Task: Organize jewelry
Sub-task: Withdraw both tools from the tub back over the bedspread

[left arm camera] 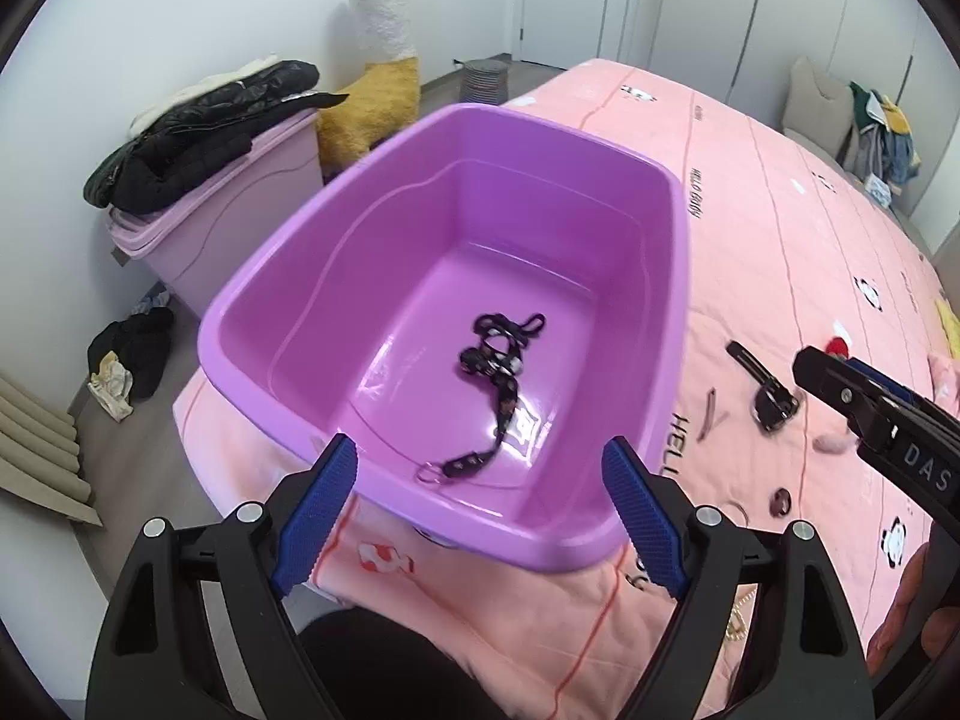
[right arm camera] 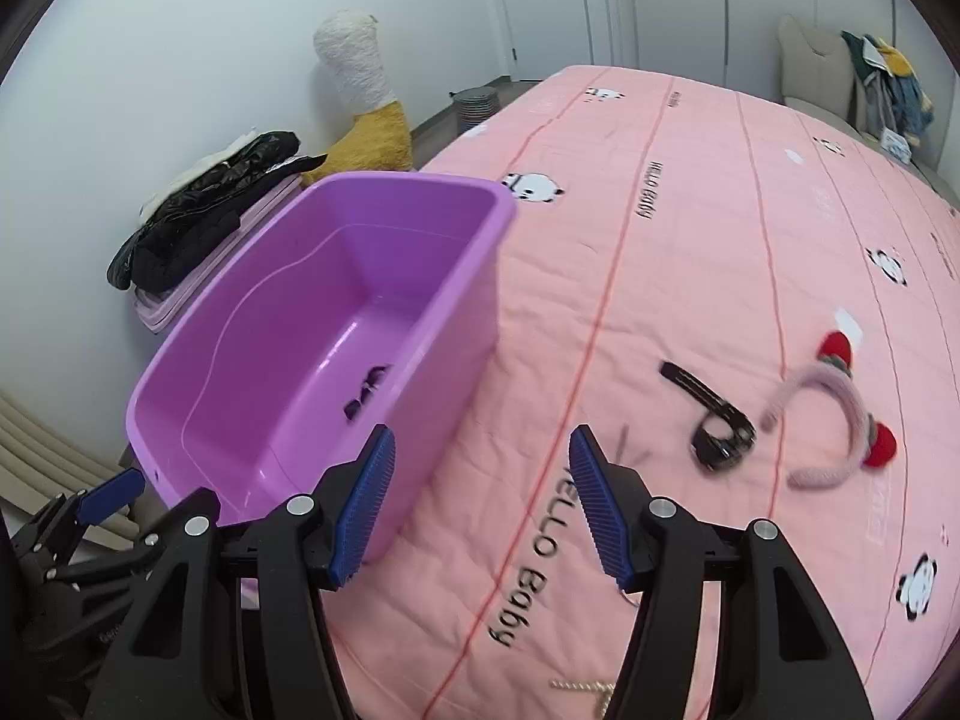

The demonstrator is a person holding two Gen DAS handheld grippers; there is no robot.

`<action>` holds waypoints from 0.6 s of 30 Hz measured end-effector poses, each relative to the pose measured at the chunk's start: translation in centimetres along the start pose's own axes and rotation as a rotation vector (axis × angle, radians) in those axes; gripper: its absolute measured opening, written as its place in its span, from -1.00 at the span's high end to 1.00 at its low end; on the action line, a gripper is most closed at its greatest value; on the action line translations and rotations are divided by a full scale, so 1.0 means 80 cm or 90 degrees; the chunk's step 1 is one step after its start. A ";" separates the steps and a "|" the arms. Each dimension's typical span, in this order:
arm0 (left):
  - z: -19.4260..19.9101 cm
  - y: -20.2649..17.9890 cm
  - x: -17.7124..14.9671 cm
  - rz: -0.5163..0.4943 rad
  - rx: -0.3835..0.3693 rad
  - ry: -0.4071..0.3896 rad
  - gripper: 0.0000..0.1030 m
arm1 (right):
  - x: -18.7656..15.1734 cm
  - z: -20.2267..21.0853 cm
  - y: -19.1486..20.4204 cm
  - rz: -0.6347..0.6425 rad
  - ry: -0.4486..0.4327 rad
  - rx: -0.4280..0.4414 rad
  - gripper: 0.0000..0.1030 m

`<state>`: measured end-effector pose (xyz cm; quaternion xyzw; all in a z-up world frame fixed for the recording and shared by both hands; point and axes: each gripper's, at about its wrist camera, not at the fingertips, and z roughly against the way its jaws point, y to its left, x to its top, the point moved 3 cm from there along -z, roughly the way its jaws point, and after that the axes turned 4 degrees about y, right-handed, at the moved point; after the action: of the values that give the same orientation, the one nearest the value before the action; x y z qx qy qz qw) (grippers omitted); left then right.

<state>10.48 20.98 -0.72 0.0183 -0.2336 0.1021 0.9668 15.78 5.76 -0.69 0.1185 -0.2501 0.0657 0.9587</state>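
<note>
A purple plastic tub (left arm camera: pixel 675 324) (right arm camera: pixel 480 312) stands on the pink bedspread (right arm camera: pixel 690 240). A black strap with rings (left arm camera: pixel 501 381) lies on the tub floor. My left gripper (left arm camera: pixel 480 474) is open and empty over the tub's near rim. My right gripper (right arm camera: pixel 477 462) is open and empty above the bedspread, right of the tub. A black buckled band (right arm camera: pixel 714 426) (left arm camera: pixel 768 393) and a pink headband with red pompoms (right arm camera: pixel 840 420) lie on the bed further right. A thin gold chain (right arm camera: pixel 579 687) lies near the front edge.
A pink storage bin (left arm camera: pixel 240 210) with a black jacket (left arm camera: pixel 198 132) stands left of the bed. A yellow and white plush (left arm camera: pixel 378 60) is by the wall. Clothes lie on the floor (left arm camera: pixel 129 360). A chair with clothes (right arm camera: pixel 852 84) is at the far right.
</note>
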 end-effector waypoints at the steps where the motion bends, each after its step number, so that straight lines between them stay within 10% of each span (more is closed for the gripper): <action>1: 0.001 -0.008 -0.006 -0.006 -0.006 0.002 -0.62 | -0.009 0.007 -0.011 -0.009 -0.002 -0.003 -0.13; 18: -0.020 -0.131 -0.110 -0.130 -0.115 0.053 -0.73 | -0.226 0.101 -0.232 -0.215 0.009 -0.131 -0.22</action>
<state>5.71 9.21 -5.98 -0.0493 -0.1987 -0.0174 0.9787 -0.17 -15.46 -6.43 0.0595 -0.2252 -0.1210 0.9649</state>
